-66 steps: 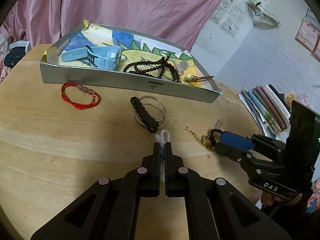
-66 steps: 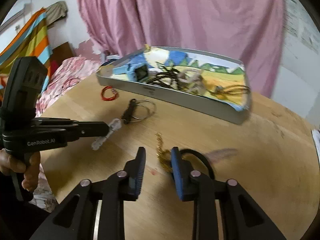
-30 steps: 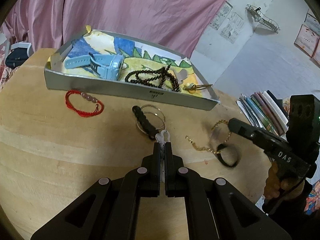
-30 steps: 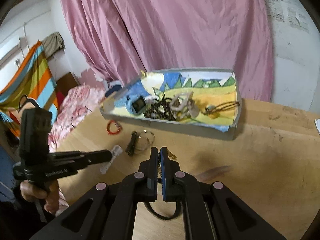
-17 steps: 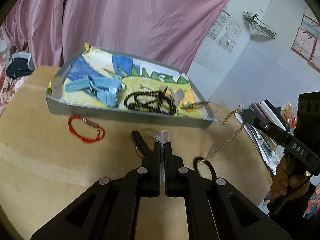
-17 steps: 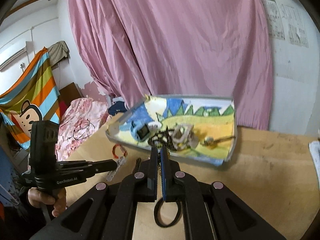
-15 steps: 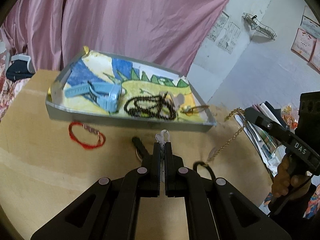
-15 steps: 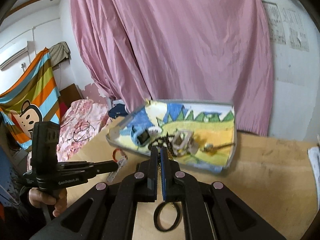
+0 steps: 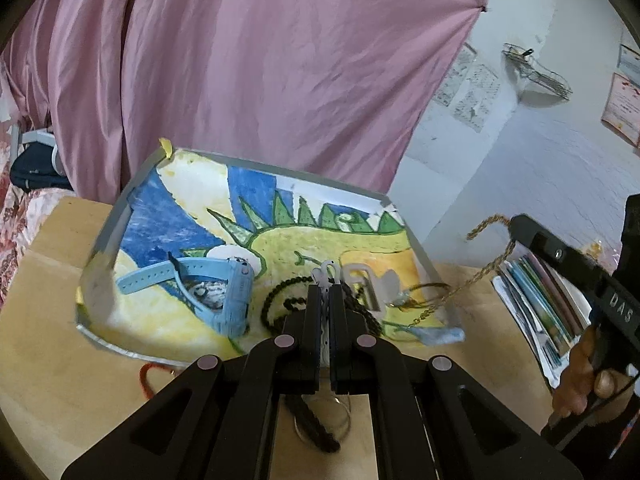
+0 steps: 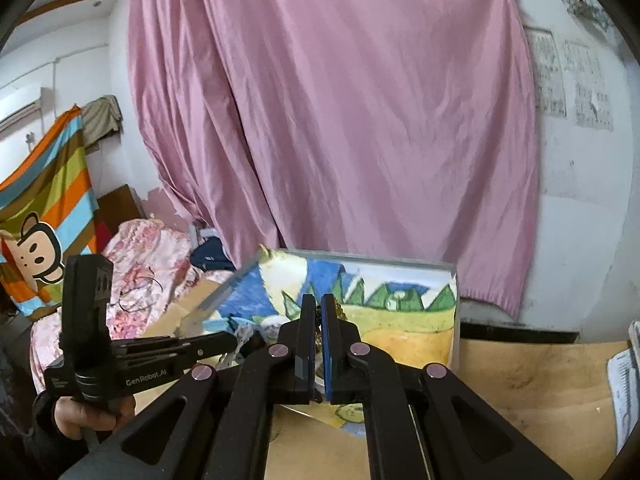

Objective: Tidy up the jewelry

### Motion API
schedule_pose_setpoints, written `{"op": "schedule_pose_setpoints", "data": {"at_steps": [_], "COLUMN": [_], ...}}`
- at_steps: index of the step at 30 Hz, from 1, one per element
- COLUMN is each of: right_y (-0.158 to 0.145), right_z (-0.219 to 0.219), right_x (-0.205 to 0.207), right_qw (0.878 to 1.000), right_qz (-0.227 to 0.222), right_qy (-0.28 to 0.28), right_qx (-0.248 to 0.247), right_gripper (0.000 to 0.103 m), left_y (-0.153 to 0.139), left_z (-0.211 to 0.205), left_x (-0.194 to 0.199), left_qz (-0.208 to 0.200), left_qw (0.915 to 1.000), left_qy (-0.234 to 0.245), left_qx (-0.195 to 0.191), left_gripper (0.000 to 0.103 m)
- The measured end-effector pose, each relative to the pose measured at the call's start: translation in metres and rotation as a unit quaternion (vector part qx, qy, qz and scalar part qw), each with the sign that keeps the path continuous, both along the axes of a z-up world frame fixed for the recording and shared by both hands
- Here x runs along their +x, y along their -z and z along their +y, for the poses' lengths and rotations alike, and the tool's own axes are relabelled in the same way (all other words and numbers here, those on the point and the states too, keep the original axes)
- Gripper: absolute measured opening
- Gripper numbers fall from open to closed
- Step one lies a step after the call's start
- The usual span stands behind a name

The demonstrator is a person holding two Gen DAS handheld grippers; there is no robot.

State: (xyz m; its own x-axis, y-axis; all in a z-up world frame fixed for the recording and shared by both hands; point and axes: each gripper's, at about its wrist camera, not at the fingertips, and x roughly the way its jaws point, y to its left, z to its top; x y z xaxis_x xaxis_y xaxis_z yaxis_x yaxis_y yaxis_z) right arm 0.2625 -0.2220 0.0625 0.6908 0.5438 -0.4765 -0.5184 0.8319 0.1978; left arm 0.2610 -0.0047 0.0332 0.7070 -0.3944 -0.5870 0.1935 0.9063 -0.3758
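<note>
gold chain (image 9: 478, 276) hangs from the right gripper (image 9: 516, 226), pinched tight between its closed fingers, trailing down over the tray's (image 9: 102, 248) 3 o'clock corner. left gripper (image 9: 329, 280) is clamped shut on a small white clasp (image 9: 327, 269). blue watch (image 9: 208, 284) sits at 9 o'clock in the tray, black beads (image 9: 280, 300) mid-tray.

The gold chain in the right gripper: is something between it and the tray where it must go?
Nothing visible blocks it. The gold chain hangs from the shut right gripper, and its lower end already reaches over the tray by the right rim, near the black beads.
</note>
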Motion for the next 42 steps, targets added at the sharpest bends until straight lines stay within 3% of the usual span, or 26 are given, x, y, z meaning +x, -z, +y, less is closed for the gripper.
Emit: {"op": "schedule_pose_setpoints", "data": {"at_steps": [7,17,20,22,24,28,29,30,31,35,36,37,38,42], "right_y": [0.05,0.074,0.074,0.073,0.072,0.067,0.065,0.062,0.06,0.05,0.048,0.047,0.045,0.043], "right_z": [-0.002,-0.016,-0.02,-0.025,-0.029,-0.039,-0.041,-0.044,-0.047,-0.054,-0.054,-0.054,-0.054,-0.051], "right_x": [0.017,0.021,0.019,0.016,0.013,0.0,-0.003,-0.008,-0.013,-0.033,-0.037,-0.041,-0.047,-0.07], "right_qw": [0.997,0.993,0.992,0.992,0.992,0.993,0.993,0.993,0.994,0.995,0.995,0.995,0.996,0.997], "right_qz": [0.068,0.11,0.11,0.107,0.103,0.091,0.088,0.083,0.077,0.054,0.049,0.044,0.038,0.018], "right_qy": [0.012,0.033,0.041,0.048,0.056,0.068,0.072,0.076,0.079,0.084,0.083,0.082,0.082,0.075], "right_qx": [-0.027,-0.037,-0.039,-0.038,-0.036,-0.032,-0.031,-0.03,-0.028,-0.026,-0.026,-0.026,-0.028,-0.025], "right_gripper": [0.003,0.004,0.006,0.014,0.026,0.031,0.041,0.052,0.057,0.086,0.092,0.095,0.1,0.103], "left_y": [0.023,0.037,0.037,0.035,0.033,0.025,0.023,0.021,0.019,0.01,0.008,0.006,0.004,-0.006], "left_z": [-0.01,-0.018,-0.019,-0.02,-0.02,-0.022,-0.023,-0.024,-0.024,-0.02,-0.019,-0.018,-0.017,-0.01], "left_x": [0.019,0.023,0.022,0.02,0.015,0.003,0.0,-0.003,-0.008,-0.027,-0.031,-0.037,-0.041,-0.068], "left_qz": [0.027,0.053,0.061,0.063,0.057,0.05,0.048,0.046,0.044,0.031,0.028,0.023,0.017,-0.007], "left_qw": [0.9996,0.9983,0.9978,0.9977,0.9981,0.9983,0.9983,0.9983,0.9984,0.999,0.999,0.999,0.9992,0.9994], "left_qy": [0.011,0.013,0.012,0.009,0.006,0.002,-0.001,-0.003,-0.005,-0.011,-0.014,-0.015,-0.015,-0.021], "left_qx": [0.006,0.018,0.021,0.021,0.021,0.03,0.034,0.035,0.034,0.029,0.032,0.035,0.033,0.028], "left_gripper": [0.001,0.002,0.012,0.043,0.046,0.05,0.053,0.064,0.075,0.079,0.087,0.098,0.101,0.101]}}
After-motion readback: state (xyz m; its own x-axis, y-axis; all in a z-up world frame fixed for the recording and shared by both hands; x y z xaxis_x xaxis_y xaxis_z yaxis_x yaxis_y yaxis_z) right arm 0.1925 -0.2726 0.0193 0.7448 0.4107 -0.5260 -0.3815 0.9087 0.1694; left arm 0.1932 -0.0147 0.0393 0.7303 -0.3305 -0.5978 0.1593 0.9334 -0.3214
